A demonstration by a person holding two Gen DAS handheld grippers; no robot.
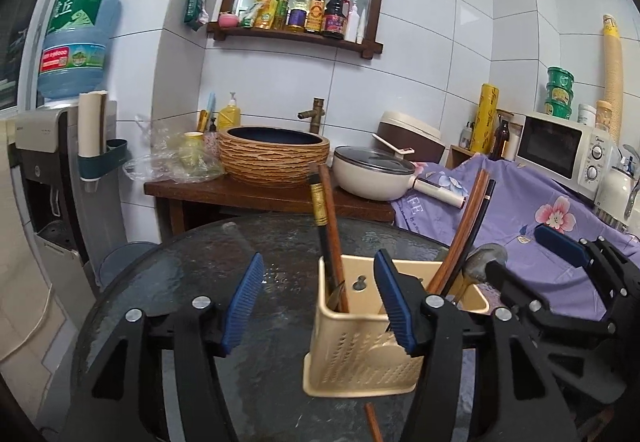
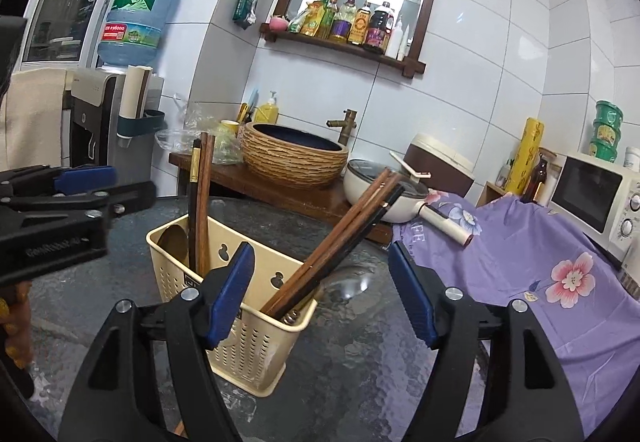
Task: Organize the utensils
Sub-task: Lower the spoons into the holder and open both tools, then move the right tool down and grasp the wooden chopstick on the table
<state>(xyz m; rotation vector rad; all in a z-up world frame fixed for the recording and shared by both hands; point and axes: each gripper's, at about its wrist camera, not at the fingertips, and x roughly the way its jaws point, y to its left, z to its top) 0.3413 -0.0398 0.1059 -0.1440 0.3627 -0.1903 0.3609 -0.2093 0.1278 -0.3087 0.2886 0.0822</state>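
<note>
A beige perforated utensil holder (image 1: 360,358) (image 2: 248,342) stands on the dark glass table (image 1: 208,262). Brown and black chopsticks (image 1: 326,234) (image 2: 200,197) stand upright in one compartment. Other chopsticks (image 1: 468,230) (image 2: 344,242) lean in the other, beside a metal spoon (image 1: 486,256). One loose chopstick (image 1: 374,422) lies on the table in front of the holder. My left gripper (image 1: 320,306) is open just before the holder, with nothing between its blue pads. My right gripper (image 2: 322,298) is open too and holds nothing, close to the holder's right end. Each wrist view shows the other gripper from the side (image 1: 532,262) (image 2: 120,183).
Behind the table a wooden counter (image 1: 240,193) bears a woven basin (image 1: 274,153) and a lidded white pan (image 1: 372,173). A purple flowered cloth (image 2: 520,262) covers the surface at right, with a microwave (image 2: 596,197). A water dispenser (image 1: 60,169) stands at left. A hand (image 2: 16,338) shows at the left edge.
</note>
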